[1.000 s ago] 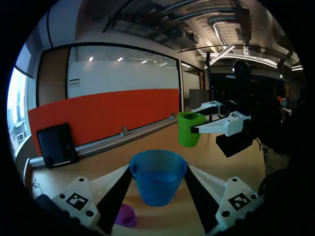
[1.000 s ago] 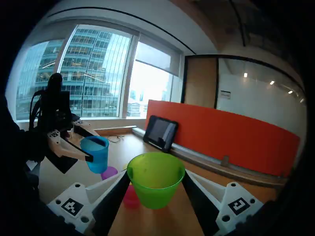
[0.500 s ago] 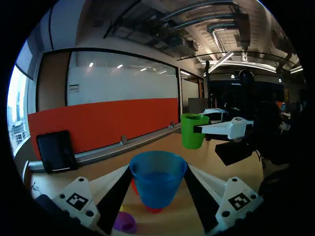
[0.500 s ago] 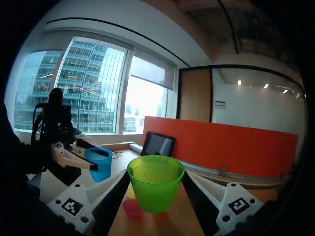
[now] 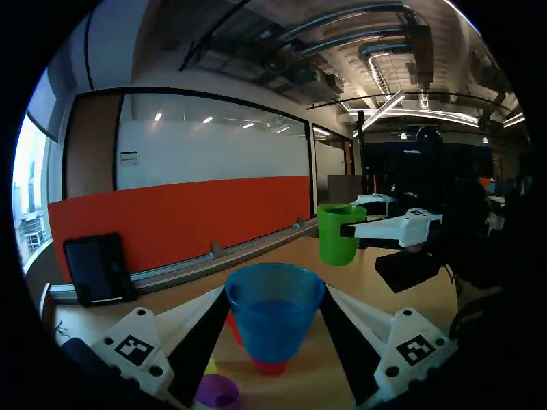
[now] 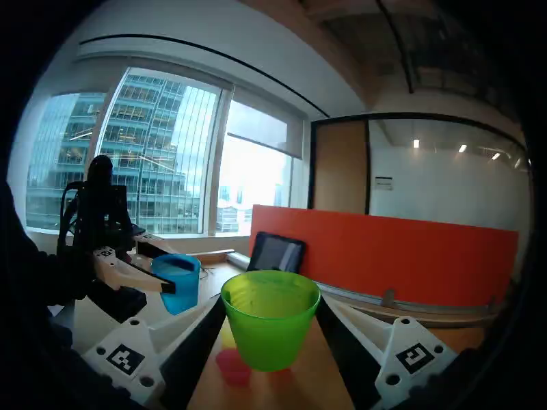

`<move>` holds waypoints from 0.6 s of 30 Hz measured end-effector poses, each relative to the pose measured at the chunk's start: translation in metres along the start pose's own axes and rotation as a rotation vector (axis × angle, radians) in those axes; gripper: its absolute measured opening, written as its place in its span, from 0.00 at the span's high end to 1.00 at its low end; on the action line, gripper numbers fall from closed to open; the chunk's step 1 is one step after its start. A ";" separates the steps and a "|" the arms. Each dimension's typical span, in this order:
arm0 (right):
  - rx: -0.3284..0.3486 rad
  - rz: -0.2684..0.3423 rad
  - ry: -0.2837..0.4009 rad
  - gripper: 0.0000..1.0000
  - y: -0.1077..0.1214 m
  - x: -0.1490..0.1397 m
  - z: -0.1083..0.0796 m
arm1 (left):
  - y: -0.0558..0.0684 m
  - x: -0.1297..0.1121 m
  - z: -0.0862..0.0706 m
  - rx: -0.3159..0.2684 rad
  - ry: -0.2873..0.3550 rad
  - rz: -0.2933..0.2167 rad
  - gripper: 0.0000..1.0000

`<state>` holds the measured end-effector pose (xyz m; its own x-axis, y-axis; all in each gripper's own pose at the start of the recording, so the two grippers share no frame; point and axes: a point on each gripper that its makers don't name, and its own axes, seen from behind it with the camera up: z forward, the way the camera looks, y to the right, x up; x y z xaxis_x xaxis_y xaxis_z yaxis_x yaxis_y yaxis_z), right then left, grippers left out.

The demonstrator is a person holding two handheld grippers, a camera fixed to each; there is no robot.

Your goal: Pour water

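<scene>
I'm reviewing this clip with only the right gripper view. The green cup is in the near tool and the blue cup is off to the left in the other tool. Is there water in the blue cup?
Observer: Yes. The left gripper view looks into the blue cup, held in the left tool, and a water line shows partway up it.
Reviewer: Is the green cup tipping yet?
Observer: No. From the side, the green cup stands upright in the right tool.
Reviewer: Any cups on the table that I can't see?
Observer: Yes, a purple cup on the table, low beside the left tool's finger.
</scene>
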<state>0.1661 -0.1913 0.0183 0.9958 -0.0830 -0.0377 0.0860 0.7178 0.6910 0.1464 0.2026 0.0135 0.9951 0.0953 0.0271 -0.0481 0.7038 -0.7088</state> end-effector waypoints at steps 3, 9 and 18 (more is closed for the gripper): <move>0.005 -0.003 -0.004 0.08 -0.001 -0.002 0.001 | -0.002 0.004 0.001 0.003 0.005 0.012 0.13; 0.025 0.002 -0.009 0.08 -0.007 -0.004 0.004 | -0.007 0.012 0.002 0.015 0.019 0.039 0.13; 0.053 -0.009 -0.022 0.08 -0.021 -0.012 0.006 | -0.015 0.026 0.001 0.042 0.044 0.102 0.13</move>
<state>0.1524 -0.2095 0.0091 0.9940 -0.1051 -0.0289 0.0930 0.6793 0.7280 0.1727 0.1955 0.0251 0.9876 0.1376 -0.0751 -0.1519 0.7210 -0.6761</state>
